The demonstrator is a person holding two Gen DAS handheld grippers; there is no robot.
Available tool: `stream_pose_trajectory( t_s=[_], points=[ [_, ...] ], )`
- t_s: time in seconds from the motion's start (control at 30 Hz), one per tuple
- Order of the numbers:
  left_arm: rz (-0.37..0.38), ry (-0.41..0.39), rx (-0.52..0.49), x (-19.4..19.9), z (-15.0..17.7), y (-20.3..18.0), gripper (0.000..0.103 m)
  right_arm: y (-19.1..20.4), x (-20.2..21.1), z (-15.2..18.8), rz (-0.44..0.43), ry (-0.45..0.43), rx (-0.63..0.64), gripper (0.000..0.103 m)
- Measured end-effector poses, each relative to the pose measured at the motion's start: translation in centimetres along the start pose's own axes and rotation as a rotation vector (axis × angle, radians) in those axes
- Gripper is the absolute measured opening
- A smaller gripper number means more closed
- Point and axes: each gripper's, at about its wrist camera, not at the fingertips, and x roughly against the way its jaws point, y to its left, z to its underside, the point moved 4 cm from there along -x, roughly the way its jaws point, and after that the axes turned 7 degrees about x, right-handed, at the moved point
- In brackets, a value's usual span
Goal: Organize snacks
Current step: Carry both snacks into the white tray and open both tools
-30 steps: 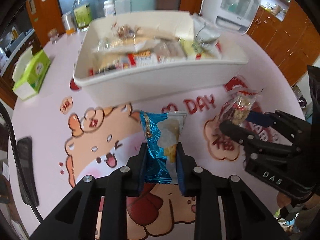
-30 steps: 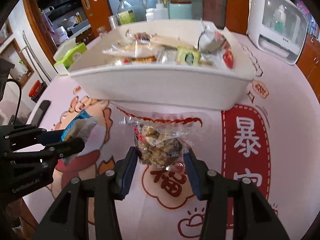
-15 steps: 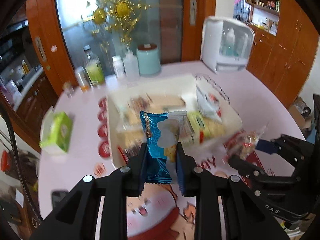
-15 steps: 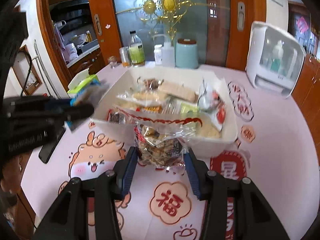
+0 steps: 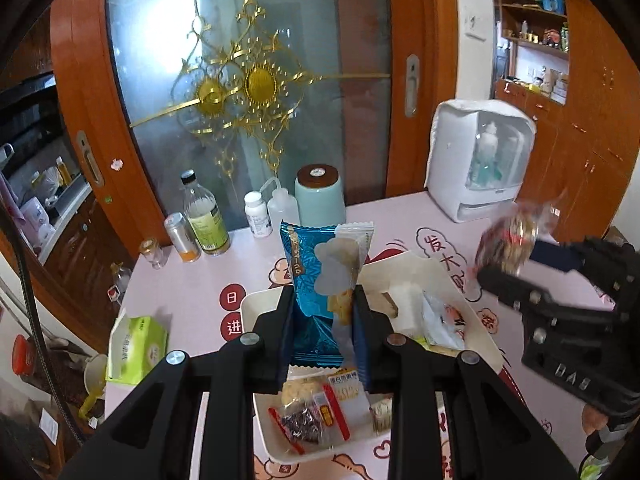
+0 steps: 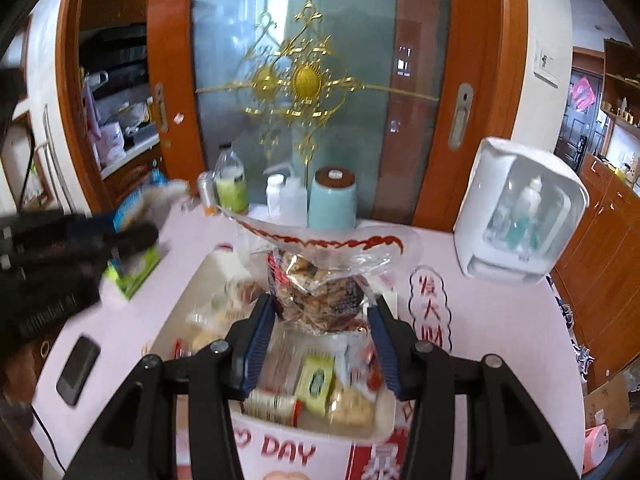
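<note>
Nearest, the left gripper (image 5: 322,332) pinches an upright blue foil cracker packet (image 5: 320,280) above the white rectangular plastic bin (image 5: 486,344), which is packed with wrapped snacks. At three o'clock in the left view, the right gripper (image 6: 322,344) clamps a clear crinkly bag of brown snack mix (image 6: 320,288), also over the bin. Bare pink printed tablecloth (image 6: 500,320) borders the bin's long sides. At nine o'clock sits a green tissue box (image 5: 136,350). At twelve o'clock, along the table's far edge, bottles and a pale green canister (image 5: 320,196) stand.
</note>
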Motion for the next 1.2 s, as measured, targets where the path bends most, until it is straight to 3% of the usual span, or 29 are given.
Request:
stream_pose_trajectory(
  t_s=[0.17,0.5,0.53,0.57,0.63,0.8,0.87,0.93,1.2],
  points=[
    [-0.013,0.069,0.003,-4.2,0.8,-0.1,0.024,-0.5,-3.7,-0.8,-0.014,0.057,-0.036,0.049],
    [-0.023,0.173,-0.009,-9.3,3.2,-0.2,0.026,0.0,-10.7,1.8,-0.02,0.22,-0.037,0.05],
    [-0.023,0.183,-0.013,-9.7,3.5,-0.3,0.036,0.1,-11.5,2.3,-0.029,0.231,-0.036,0.05],
    [-0.024,0.205,-0.019,-10.3,4.1,-0.3,0.064,0.1,-12.1,2.6,-0.034,0.241,-0.031,0.05],
    [-0.056,0.227,-0.024,-11.1,5.2,-0.2,0.086,0.3,-13.6,3.8,-0.035,0.281,-0.02,0.05],
    [-0.055,0.294,-0.036,-12.3,7.7,0.2,0.087,0.3,-14.7,6.2,-0.09,0.317,-0.068,0.055],
    [-0.059,0.306,-0.033,-12.3,8.4,0.3,0.087,0.5,-14.4,6.3,-0.094,0.305,-0.066,0.069],
    [-0.046,0.319,-0.02,-12.1,8.8,0.2,0.087,0.5,-14.0,6.7,-0.094,0.313,-0.08,0.076],
    [-0.026,0.311,-0.009,-9.6,9.5,-0.7,0.087,0.0,-11.6,7.1,-0.079,0.31,-0.132,0.076]
  ],
)
